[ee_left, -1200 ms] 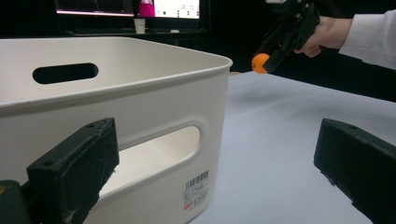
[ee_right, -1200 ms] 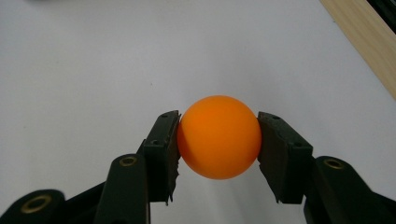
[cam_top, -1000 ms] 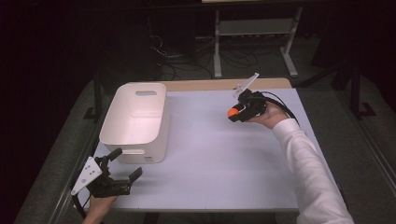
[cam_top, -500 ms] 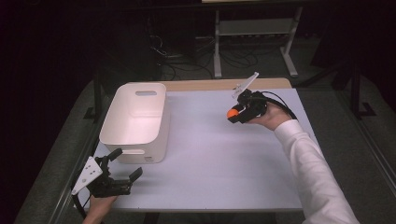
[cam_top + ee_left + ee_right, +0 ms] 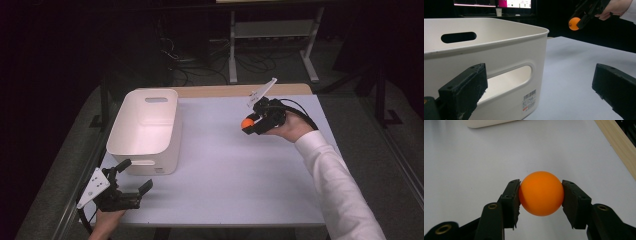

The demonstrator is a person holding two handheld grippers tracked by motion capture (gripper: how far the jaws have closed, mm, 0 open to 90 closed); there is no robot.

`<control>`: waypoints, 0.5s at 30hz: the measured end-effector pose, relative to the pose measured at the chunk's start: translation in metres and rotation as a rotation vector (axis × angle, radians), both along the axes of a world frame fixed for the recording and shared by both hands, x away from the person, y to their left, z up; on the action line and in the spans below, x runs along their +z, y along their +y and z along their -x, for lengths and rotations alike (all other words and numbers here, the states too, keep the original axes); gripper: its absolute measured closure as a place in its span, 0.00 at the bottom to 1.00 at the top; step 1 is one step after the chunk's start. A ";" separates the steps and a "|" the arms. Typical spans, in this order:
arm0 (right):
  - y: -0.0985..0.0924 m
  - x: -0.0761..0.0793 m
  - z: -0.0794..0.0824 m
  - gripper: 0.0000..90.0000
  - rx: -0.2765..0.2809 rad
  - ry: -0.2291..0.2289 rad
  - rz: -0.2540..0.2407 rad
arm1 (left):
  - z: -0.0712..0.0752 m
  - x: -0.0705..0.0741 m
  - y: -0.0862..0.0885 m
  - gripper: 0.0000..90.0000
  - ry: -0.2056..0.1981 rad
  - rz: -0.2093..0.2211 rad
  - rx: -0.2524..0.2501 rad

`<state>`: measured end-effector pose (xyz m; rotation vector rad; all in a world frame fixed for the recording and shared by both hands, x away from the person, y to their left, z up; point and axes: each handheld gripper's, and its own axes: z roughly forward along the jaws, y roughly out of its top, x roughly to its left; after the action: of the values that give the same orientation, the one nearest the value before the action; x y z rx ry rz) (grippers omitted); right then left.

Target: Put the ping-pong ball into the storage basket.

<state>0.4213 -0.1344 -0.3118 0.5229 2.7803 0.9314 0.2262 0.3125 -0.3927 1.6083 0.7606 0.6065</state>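
A white bin [image 5: 499, 50] with a handle slot occupies the frame's left, black jaws spread wide below, and an orange ball [image 5: 574, 23] sits pinched in the other gripper [image 5: 580, 21] at upper right.

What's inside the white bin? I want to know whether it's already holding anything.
The bin looks empty from the high view: bare white floor and walls. The near wall hides a strip of floor. The ball is outside, in the right gripper.

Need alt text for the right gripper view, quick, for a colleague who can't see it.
An orange ball is clamped between the right gripper's two black jaws, held above a white table. The table's wooden edge strip runs at upper right.
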 end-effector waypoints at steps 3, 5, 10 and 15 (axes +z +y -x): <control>0.001 0.002 0.002 0.55 0.011 -0.001 -0.003 | 0.000 0.000 0.000 0.00 0.000 0.001 0.000; 0.002 0.003 0.003 0.55 0.008 0.001 0.002 | 0.000 0.000 0.000 0.00 0.000 0.001 -0.001; 0.005 0.011 0.005 0.55 0.021 -0.005 0.003 | 0.000 0.000 0.000 0.00 0.000 0.002 -0.001; 0.009 0.023 0.007 0.55 0.032 -0.022 0.006 | 0.000 0.000 0.000 0.00 -0.001 0.003 -0.002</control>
<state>0.4147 -0.1256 -0.2888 0.4660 2.7790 0.9297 0.2262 0.3124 -0.3927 1.6058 0.7586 0.6043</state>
